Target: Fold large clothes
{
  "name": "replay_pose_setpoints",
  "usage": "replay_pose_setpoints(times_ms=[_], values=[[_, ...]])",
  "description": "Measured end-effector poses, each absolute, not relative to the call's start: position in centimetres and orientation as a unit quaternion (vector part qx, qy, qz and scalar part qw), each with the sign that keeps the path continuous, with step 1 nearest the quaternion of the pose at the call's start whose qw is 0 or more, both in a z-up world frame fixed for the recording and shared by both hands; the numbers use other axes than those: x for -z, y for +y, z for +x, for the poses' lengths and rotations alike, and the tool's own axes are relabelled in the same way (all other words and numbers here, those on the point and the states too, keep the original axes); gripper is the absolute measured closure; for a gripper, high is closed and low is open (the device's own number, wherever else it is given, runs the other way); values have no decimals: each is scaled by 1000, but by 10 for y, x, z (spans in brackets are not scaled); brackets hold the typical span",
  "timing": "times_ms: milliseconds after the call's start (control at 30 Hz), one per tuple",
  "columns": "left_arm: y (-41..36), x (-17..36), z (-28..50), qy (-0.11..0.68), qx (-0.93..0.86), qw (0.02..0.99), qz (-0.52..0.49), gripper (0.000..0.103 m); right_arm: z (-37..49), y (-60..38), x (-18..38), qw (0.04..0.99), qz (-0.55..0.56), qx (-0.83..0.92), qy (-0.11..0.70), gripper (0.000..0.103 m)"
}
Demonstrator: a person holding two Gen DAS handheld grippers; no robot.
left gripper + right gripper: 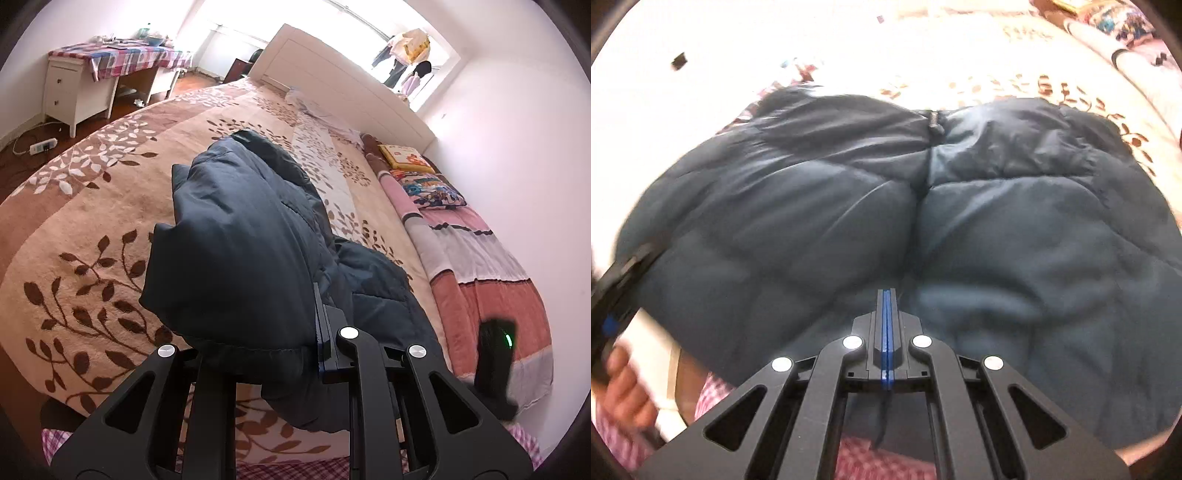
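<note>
A dark navy quilted down jacket (240, 229) lies on the leaf-patterned bedspread (74, 221). My left gripper (317, 332) is shut on a thick fold of the jacket's edge and holds it raised, so the cloth drapes over the left jaw. In the right wrist view the jacket (923, 206) fills the frame, with its zipper pull (934, 123) at the top middle. My right gripper (886, 295) is shut on the near edge of the jacket; a thin strip of cloth hangs below the closed blue pads. The left gripper (620, 280) shows at the left edge, blurred.
White headboard (332, 81) at the far side of the bed. Patterned pillows (424, 177) and a pink striped quilt (480, 266) lie along the right side by the wall. A white desk with a checked cloth (110, 59) stands at the back left.
</note>
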State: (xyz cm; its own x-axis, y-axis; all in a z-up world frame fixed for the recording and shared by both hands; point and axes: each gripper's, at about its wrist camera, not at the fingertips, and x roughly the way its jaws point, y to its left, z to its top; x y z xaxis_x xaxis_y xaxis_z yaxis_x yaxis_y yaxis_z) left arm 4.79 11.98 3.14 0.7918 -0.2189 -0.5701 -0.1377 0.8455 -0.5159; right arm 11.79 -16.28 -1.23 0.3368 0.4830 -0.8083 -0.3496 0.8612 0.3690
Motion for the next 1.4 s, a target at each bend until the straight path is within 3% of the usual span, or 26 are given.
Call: replay_pose_setpoints(times_ms=[133,333,500,733,900,1000,1400], values=[[110,-39,48,321,26,910,-260,86,88,-162,42,779,75,-279,556,102],[74,-50,47,331,40,919,-212,86,108,-142,82,772,58,-277,569,102],[46,-71,46,318,46,932,-169,86,107,-151,75,768,76,-283,570,102],[-4,-97,47,304,70,944,-111,86,100,-288,11,836,174,-223,469,102],[-47,-110,50,298,94,947,-71,86,110,-378,34,840,242,-130,468,102],[-78,-115,55,297,109,948,-45,86,114,-382,62,825,254,-135,487,102],[-220,-59,76,336,223,913,62,86,116,-385,84,797,314,-156,492,102]])
